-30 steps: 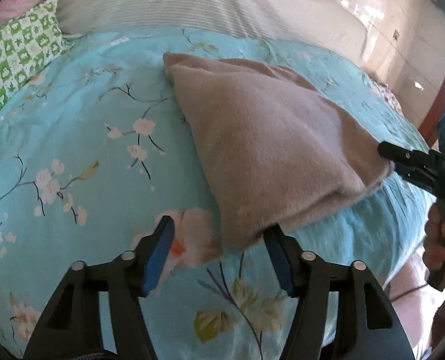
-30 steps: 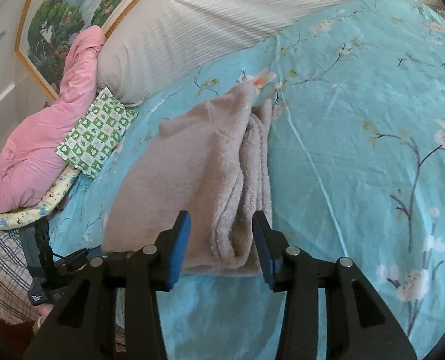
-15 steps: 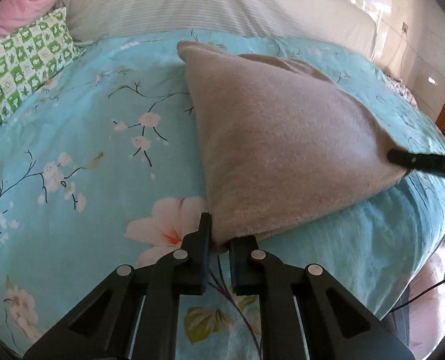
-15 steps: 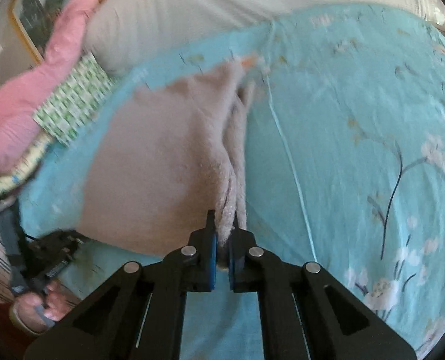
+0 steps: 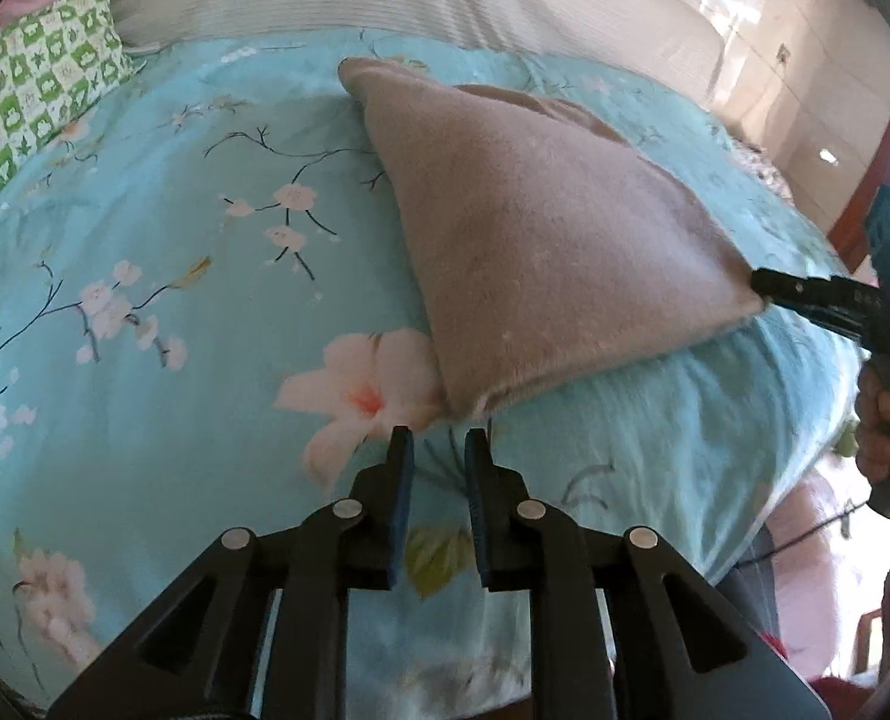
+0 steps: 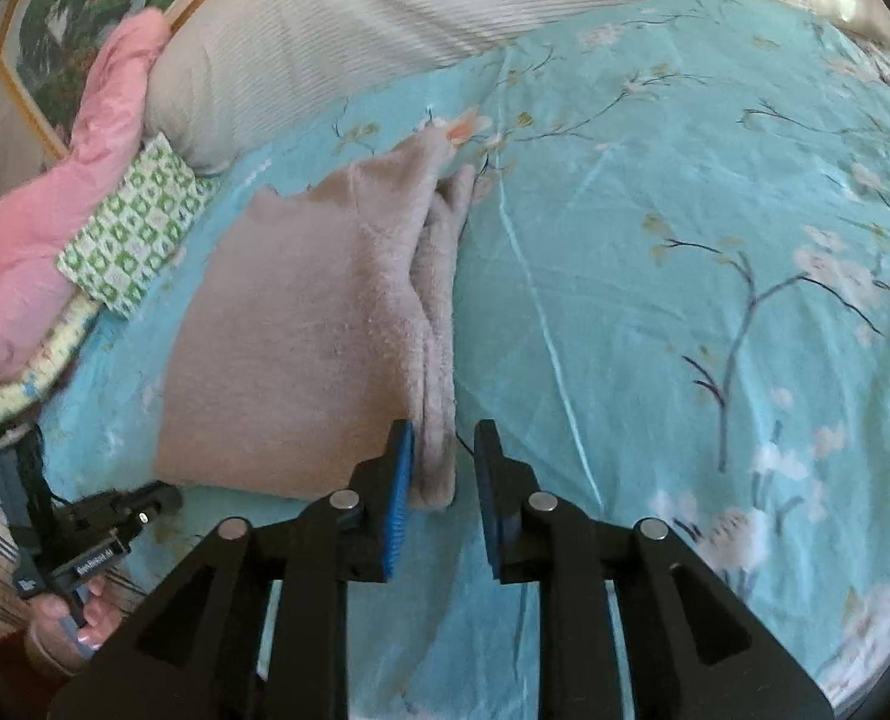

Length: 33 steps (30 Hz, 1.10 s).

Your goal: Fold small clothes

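A folded beige fleece garment (image 5: 541, 240) lies flat on the turquoise flowered bedspread (image 5: 144, 276). My left gripper (image 5: 438, 450) is open and empty, just short of the garment's near corner. The garment also shows in the right wrist view (image 6: 324, 330), with its stacked folded edges on the right side. My right gripper (image 6: 445, 450) is open, its fingers either side of the garment's near folded edge without pinching it. The right gripper shows in the left wrist view (image 5: 805, 294) at the garment's right corner. The left gripper shows in the right wrist view (image 6: 114, 522) at lower left.
A green-and-white checked pillow (image 5: 30, 90) and a pink quilt (image 6: 54, 210) lie at the head of the bed next to a striped white bolster (image 6: 445, 6). The bed's near edge runs just below both grippers. A framed picture (image 6: 102, 6) hangs behind.
Both grippers closed on the garment's near corners half a second ago and have now opened and let go. The garment has settled flat on the bed.
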Motion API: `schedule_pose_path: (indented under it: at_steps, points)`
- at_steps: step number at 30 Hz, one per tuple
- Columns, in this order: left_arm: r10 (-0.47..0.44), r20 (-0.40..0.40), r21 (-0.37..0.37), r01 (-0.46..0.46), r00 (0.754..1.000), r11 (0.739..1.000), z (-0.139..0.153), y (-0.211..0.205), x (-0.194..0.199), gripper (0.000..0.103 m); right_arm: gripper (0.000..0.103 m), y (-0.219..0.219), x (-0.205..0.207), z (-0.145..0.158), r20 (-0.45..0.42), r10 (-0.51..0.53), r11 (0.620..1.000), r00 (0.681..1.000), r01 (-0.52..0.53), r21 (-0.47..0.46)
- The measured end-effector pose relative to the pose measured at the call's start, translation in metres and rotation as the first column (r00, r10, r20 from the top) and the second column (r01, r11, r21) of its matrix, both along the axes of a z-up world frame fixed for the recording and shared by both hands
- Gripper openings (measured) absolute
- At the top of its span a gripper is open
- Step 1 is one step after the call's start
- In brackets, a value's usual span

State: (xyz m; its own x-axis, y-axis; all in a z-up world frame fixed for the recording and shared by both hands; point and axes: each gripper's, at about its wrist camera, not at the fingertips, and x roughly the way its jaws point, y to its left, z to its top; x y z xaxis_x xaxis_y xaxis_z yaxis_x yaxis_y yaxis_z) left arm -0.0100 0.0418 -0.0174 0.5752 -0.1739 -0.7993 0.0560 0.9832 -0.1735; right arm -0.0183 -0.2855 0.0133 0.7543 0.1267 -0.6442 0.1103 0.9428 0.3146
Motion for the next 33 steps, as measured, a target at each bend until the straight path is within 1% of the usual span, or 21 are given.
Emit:
schedule_pose_path:
  at_steps: [2,4,5,6,8,10,11,13,15,18,19,20,21,23,25,27,29,30,31,33]
  points:
    - [-0.011,0.016,-0.022,0.011,1.000,1.000,0.009,0.005,-0.005,0.018,0.022,-0.002,-0.006,0.011,0.029,-0.020,1.000,0.999,0.020,-0.003]
    - [-0.011,0.034,-0.050,0.013,0.999,0.999,0.020,0.010,-0.001,0.024,0.022,0.000,-0.009,0.026,0.078,-0.022,1.000,0.997,0.022,0.001]
    - [-0.010,0.049,-0.068,0.013,0.999,0.998,0.026,0.011,0.002,0.025,0.022,0.002,-0.007,0.030,0.091,-0.016,1.000,0.996,0.016,0.006]
    - [-0.013,0.071,-0.092,0.020,0.997,0.996,0.033,0.011,0.010,0.026,0.022,0.007,-0.001,0.038,0.112,0.004,1.000,0.994,-0.005,0.015]
    - [-0.011,0.098,-0.110,0.022,0.995,0.994,0.043,0.007,0.028,0.026,0.022,0.018,0.011,0.045,0.124,0.033,0.999,0.992,-0.034,0.003]
    - [-0.025,0.125,-0.147,0.044,0.992,0.988,0.051,0.001,0.044,0.030,0.022,0.034,0.031,0.050,0.129,0.073,0.997,0.989,-0.072,-0.013]
    - [-0.021,0.132,-0.151,0.041,0.991,0.988,0.053,-0.001,0.053,0.031,0.022,0.038,0.037,0.050,0.129,0.086,0.996,0.988,-0.085,-0.014]
    - [-0.032,0.146,-0.166,0.056,0.989,0.985,0.056,-0.008,0.075,0.032,0.022,0.048,0.056,0.046,0.117,0.107,0.994,0.987,-0.105,-0.025]
    - [-0.024,0.144,-0.165,0.048,0.989,0.985,0.053,-0.011,0.093,0.032,0.022,0.049,0.073,0.038,0.082,0.117,0.993,0.990,-0.115,-0.027]
    - [-0.012,0.097,-0.165,0.028,0.995,0.986,0.040,-0.008,0.116,0.032,0.022,0.042,0.091,0.026,0.035,0.112,0.993,0.993,-0.111,-0.032]
    - [-0.023,0.069,-0.167,0.034,0.997,0.985,0.033,-0.008,0.122,0.032,0.021,0.038,0.097,0.020,0.008,0.095,0.994,0.995,-0.095,-0.049]
    - [-0.039,0.043,-0.152,0.045,0.998,0.987,0.027,-0.010,0.126,0.032,0.019,0.034,0.100,0.015,-0.008,0.090,0.994,0.996,-0.091,-0.053]
    - [-0.050,0.028,-0.125,0.053,0.998,0.991,0.021,-0.014,0.128,0.031,0.019,0.030,0.103,0.008,-0.020,0.084,0.995,0.996,-0.085,-0.054]
    - [-0.062,0.042,-0.075,0.065,0.997,0.995,0.016,-0.022,0.125,0.031,0.015,0.021,0.107,-0.003,-0.018,0.084,0.996,0.996,-0.085,-0.039]
    - [-0.061,0.049,-0.058,0.064,0.997,0.996,0.016,-0.025,0.124,0.031,0.001,0.012,0.106,-0.008,-0.009,0.066,0.998,0.998,-0.066,-0.017]
    - [-0.049,0.054,-0.090,0.054,0.997,0.994,0.016,-0.021,0.123,0.031,0.000,0.006,0.107,-0.007,-0.008,0.064,0.998,0.998,-0.064,0.005]
    - [-0.046,0.069,-0.102,0.053,0.997,0.993,0.022,-0.018,0.118,0.031,0.000,0.005,0.101,-0.003,0.006,0.068,0.997,0.998,-0.068,0.032]
    - [-0.043,0.076,-0.105,0.051,0.996,0.993,0.026,-0.017,0.113,0.030,0.000,0.008,0.099,-0.001,0.008,0.069,0.997,0.998,-0.069,0.027]
    - [-0.043,0.082,-0.102,0.051,0.996,0.994,0.030,-0.016,0.106,0.030,0.005,0.012,0.093,0.004,0.015,0.072,0.997,0.997,-0.072,0.016]
    - [-0.054,0.098,-0.109,0.065,0.994,0.992,0.036,-0.014,0.089,0.030,0.005,0.019,0.080,0.011,0.029,0.079,0.997,0.996,-0.079,-0.001]
